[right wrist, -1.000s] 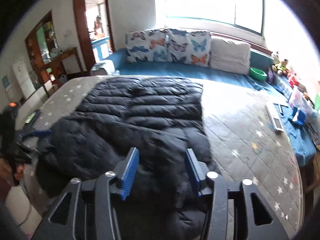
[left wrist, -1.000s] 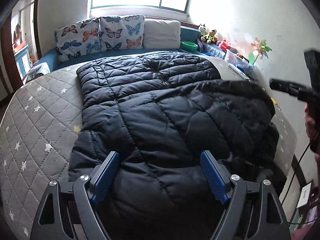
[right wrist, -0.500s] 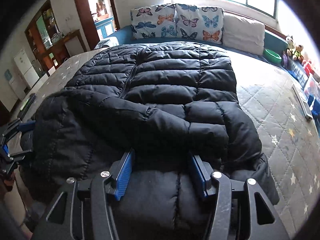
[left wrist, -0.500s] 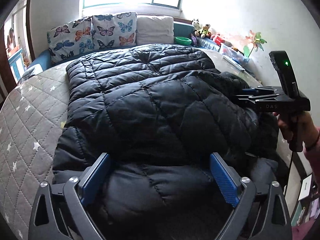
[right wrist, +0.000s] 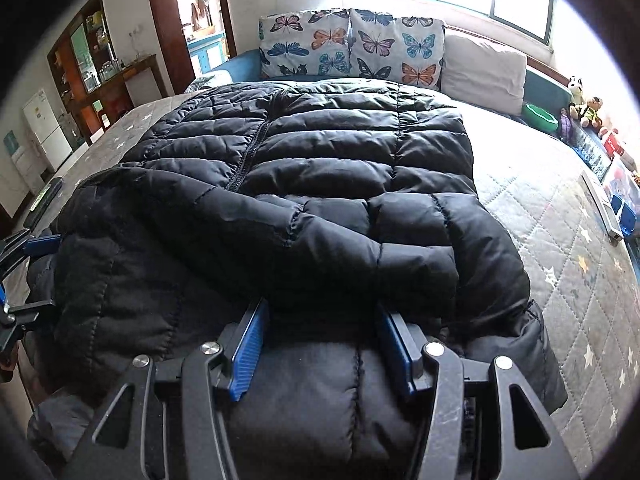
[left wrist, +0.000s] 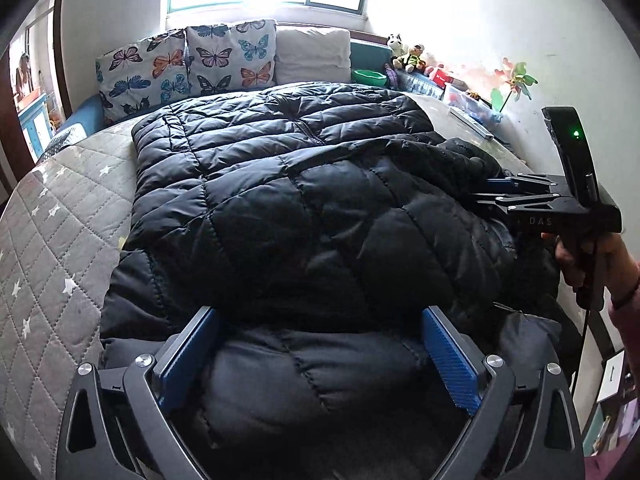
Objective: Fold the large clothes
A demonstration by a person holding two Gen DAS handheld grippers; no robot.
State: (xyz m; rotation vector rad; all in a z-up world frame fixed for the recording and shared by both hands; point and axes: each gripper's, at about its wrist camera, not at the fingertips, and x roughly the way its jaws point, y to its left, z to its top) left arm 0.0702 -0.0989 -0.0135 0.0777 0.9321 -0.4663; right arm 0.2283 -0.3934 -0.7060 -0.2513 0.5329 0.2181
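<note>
Both grippers lower onto 1 black jacket (left wrist: 312, 216), left gripper (left wrist: 320, 356) & right gripper (right wrist: 320, 344) fingers spread.

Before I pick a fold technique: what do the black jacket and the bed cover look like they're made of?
Black puffer jacket: smooth, slightly glossy shell, probably nylon or polyester, with stitched puffy channels suggesting down or synthetic fill. Grey bed cover: matte quilted fabric, diamond stitching and star print, likely cotton or a blend.

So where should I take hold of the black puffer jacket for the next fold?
Probably the near edge of the black puffer jacket, where a layer is already doubled over into a thick roll. Come in low from the near side with each claw open: left claw, right claw. Both already straddle that puffy edge, spaced apart, so the fold can lift evenly toward the butterfly pillows.
</note>
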